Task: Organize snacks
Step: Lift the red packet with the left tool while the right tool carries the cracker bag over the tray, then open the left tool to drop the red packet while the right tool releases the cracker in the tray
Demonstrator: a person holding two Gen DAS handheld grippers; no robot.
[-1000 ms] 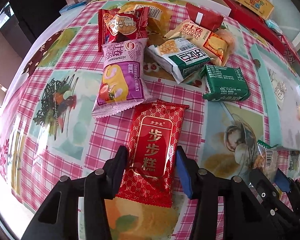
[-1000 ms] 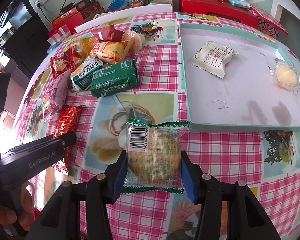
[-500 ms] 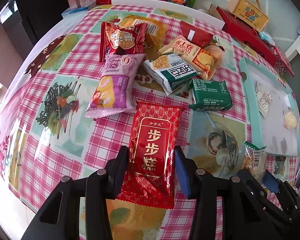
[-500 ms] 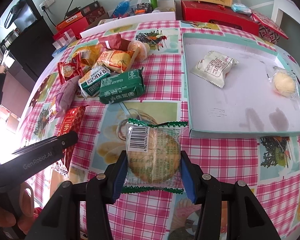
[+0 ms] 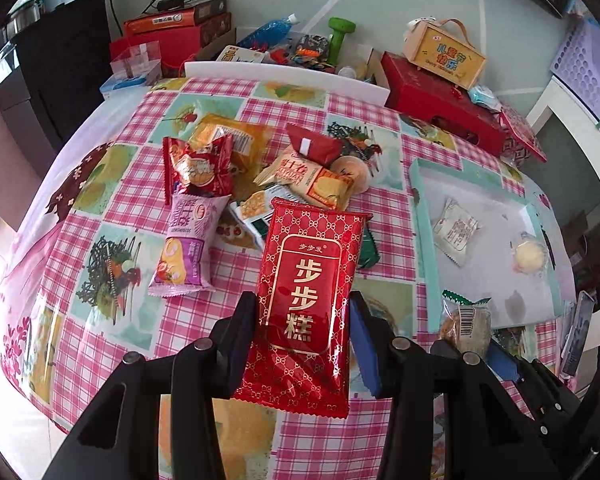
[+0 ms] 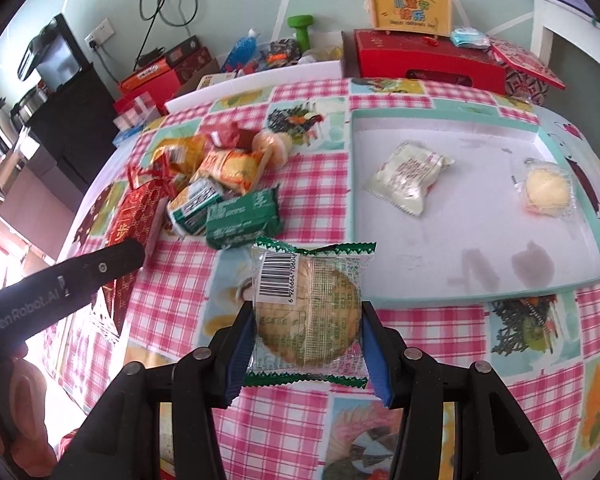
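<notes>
Both grippers tilt steeply down above the checked table's (image 6: 308,184) near edge. The left gripper (image 5: 304,344) pinches a red foil snack packet (image 5: 306,304), the right gripper (image 6: 306,348) a clear green-edged biscuit packet (image 6: 310,312); both packets point lengthwise away.

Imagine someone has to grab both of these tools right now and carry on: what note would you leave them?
Left gripper: shut on the red foil snack packet with gold lettering, held above the checked tablecloth.
Right gripper: shut on the clear green-edged biscuit packet.
Done: a white packet and a clear-wrapped yellow cake lie in the mint-rimmed white tray.
Left: both held packets, plus the loose snack pile beside the tray.
</notes>
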